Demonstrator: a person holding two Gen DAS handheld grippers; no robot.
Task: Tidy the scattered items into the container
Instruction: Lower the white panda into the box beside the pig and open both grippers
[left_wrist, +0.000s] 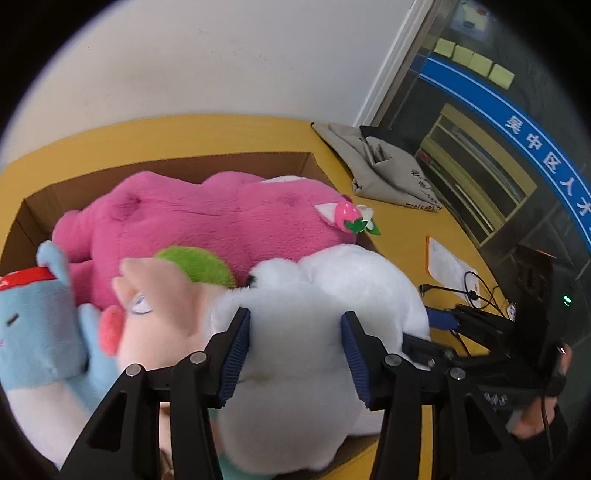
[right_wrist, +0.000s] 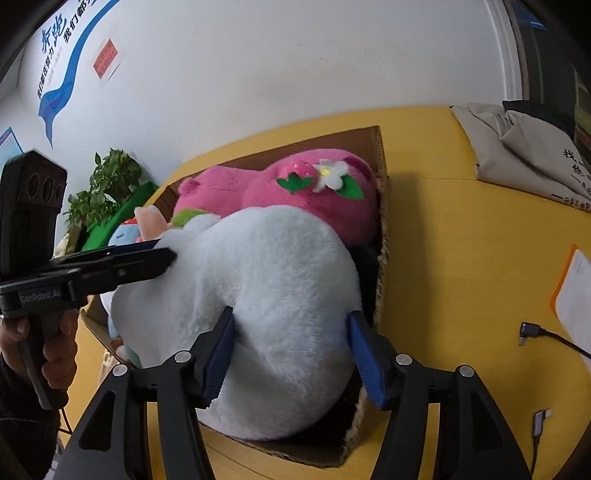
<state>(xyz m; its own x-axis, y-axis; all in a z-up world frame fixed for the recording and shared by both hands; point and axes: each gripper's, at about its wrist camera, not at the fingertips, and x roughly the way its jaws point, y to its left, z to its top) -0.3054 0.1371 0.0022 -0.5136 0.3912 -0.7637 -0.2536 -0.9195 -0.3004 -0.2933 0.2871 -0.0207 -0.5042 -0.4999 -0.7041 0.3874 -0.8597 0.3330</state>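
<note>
the white plush toy (right_wrist: 255, 306) sits on top of the pile in the cardboard box (right_wrist: 382, 177), bulging over the box's near rim. the right gripper (right_wrist: 291, 334) straddles its near end, blue pads pressed into the fur on both sides, jaws wide but gripping. the left gripper (left_wrist: 295, 345) pinches the same toy (left_wrist: 314, 332) likewise, fur filling the gap between its pads.

only the left wrist view shows the blue toy (left_wrist: 40, 332) and the peach-faced toy (left_wrist: 162, 314) crammed at the left, under the pink toy (left_wrist: 207, 221). only the right wrist view shows the box's near right corner, torn and ragged, the plant (right_wrist: 107, 188) to the far left, and the left gripper's fingers (right_wrist: 147, 264) touching the white fur from the left.

the box looks packed full. to the right, the yellow table (right_wrist: 461, 258) is open as far as the cables (right_wrist: 535, 332), the paper (right_wrist: 576, 295) and the grey bag (right_wrist: 524, 155).
</note>
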